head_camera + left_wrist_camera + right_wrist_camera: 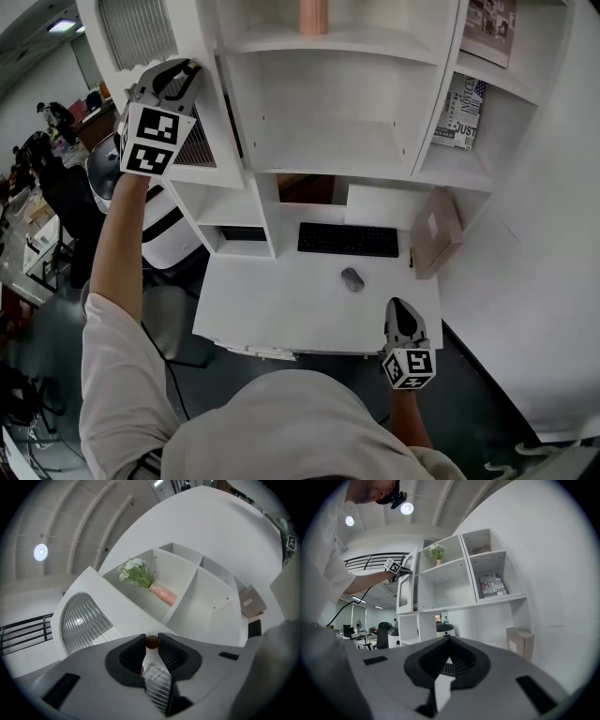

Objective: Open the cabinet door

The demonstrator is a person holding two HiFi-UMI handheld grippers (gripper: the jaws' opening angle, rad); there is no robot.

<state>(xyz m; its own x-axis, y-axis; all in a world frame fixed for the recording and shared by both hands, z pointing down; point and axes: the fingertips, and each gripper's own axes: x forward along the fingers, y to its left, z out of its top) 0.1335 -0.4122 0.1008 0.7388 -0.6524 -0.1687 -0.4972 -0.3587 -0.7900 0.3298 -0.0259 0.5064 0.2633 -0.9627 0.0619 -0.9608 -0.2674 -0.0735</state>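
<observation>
Now, the jaws of your left gripper (151, 638) pinch just the small knob (152, 642) on the door (86, 620); pull off its swing arc and they could slip. The jaws of your right gripper (449, 640) are closed, empty.

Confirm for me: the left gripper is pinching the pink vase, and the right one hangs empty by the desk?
No: the left gripper view shows the left gripper pinching the door's brown knob, not the vase. The right gripper hangs empty.

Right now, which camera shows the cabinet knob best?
Left gripper view: the left gripper clamps the brown knob up close. In the head view that gripper hides it; in the right gripper view it's too small.
</observation>
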